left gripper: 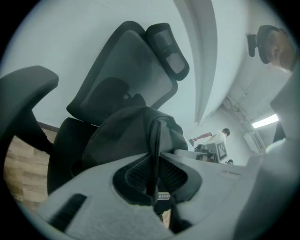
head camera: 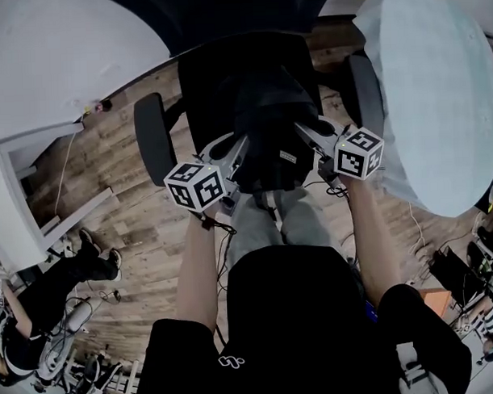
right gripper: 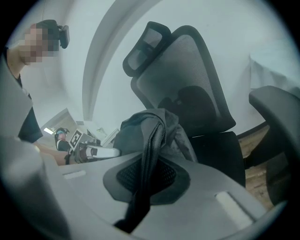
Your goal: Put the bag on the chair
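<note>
While the chair [head camera: 218,68] filled the upper middle of the head view, its seat lying between two armrests [head camera: 152,139], the bag [head camera: 270,123] hung over that seat, just ahead of both tongs and about equally near each. Its long axis seemed to run up and down the frame. The left tongs [head camera: 238,152] pointed in from the lower left and the right tongs [head camera: 307,132] from the right, meeting at the bag's near end. Only the gripper views showed the hold: each pair was closed on a thin dark strap [left gripper: 154,154] rising to the bag's top, with the backrest behind. Only the head view showed the bag centred over the seat. No view showed whether its underside touched the seat.
</note>
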Tool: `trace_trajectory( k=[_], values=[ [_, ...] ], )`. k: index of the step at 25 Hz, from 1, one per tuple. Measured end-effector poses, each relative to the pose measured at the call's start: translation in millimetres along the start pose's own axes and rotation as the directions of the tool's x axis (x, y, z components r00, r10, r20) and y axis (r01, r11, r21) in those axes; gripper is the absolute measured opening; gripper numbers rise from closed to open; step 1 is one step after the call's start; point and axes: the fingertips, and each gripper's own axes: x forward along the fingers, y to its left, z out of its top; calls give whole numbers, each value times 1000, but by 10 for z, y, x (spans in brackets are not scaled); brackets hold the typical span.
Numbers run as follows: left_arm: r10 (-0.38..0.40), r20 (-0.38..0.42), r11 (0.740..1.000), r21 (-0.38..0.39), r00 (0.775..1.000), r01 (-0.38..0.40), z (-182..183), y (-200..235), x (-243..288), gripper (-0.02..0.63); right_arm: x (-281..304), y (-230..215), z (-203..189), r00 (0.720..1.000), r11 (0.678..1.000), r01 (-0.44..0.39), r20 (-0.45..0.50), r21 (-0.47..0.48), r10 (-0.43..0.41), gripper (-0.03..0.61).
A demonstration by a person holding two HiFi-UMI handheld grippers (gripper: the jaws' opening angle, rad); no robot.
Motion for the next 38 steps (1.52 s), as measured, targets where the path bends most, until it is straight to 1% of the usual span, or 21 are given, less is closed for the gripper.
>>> trace_trajectory(
  k=[5, 10, 13, 15, 17, 19, 20, 22, 25, 28, 29, 30, 32, 33, 34, 36, 37, 38],
  values=[
    [41, 6, 999, -33, 999, -41, 214, 350, 281, 23, 286, -368, 151, 1000, 999, 29, -11, 15, -29, 25],
    [86, -3, 996, -28, 996, -87, 343, 669, 530, 26, 495, -668, 244, 997, 997, 78, -28, 9, -77, 28],
    [134, -20, 990, -42, 991, -135, 491, 1028, 759, 32, 775, -970, 347, 993, 994, 108, -48, 26, -107, 35],
    [165, -39, 985, -36, 985, -167, 571, 1307, 940, 34, 981, -1217, 382, 990, 990, 134, -56, 46, -131, 38],
    [183, -54, 982, -26, 982, -185, 547, 1431, 1056, 37, 1049, -1368, 339, 986, 985, 160, -61, 58, -157, 43],
    [183, -69, 983, -5, 981, -184, 477, 1405, 1088, 41, 1005, -1391, 267, 981, 980, 189, -63, 67, -185, 48],
    [181, -78, 983, 3, 980, -181, 446, 1410, 1099, 42, 1000, -1402, 242, 977, 977, 203, -72, 68, -198, 49],
    [184, -91, 983, 0, 979, -185, 437, 1559, 1160, 44, 1125, -1516, 214, 971, 973, 220, -107, 68, -212, 55],
    [218, -100, 975, -26, 971, -221, 432, 1862, 1298, 60, 1346, -1772, 145, 961, 967, 244, -156, 70, -231, 91],
    [258, -95, 963, -59, 961, -264, 438, 1932, 1292, 79, 1339, -1827, 91, 947, 960, 276, -181, 43, -264, 148],
    [274, -94, 959, -53, 957, -280, 426, 1909, 1245, 96, 1288, -1804, 64, 946, 958, 283, -179, 38, -272, 159],
    [291, -95, 955, -34, 952, -295, 406, 1879, 1183, 100, 1219, -1770, 45, 948, 958, 283, -167, 49, -271, 170],
    [321, -98, 947, 6, 942, -322, 398, 1842, 1042, 100, 1072, -1700, 83, 962, 957, 264, -108, 120, -251, 197],
    [330, -91, 944, 10, 940, -330, 437, 1832, 967, 98, 999, -1676, 146, 967, 954, 253, -70, 160, -244, 211],
    [335, -70, 942, 1, 940, -335, 512, 1809, 886, 96, 925, -1654, 227, 969, 951, 245, -35, 189, -243, 210],
    [327, 12, 944, -40, 945, -326, 733, 1683, 710, 61, 784, -1568, 398, 972, 951, 223, 27, 213, -234, 193],
    [313, 65, 949, -64, 948, -309, 852, 1573, 621, 50, 721, -1497, 483, 974, 955, 205, 57, 214, -221, 191],
    [290, 122, 956, -84, 949, -282, 966, 1426, 533, 23, 656, -1411, 574, 975, 960, 182, 91, 214, -205, 176]
  ],
)
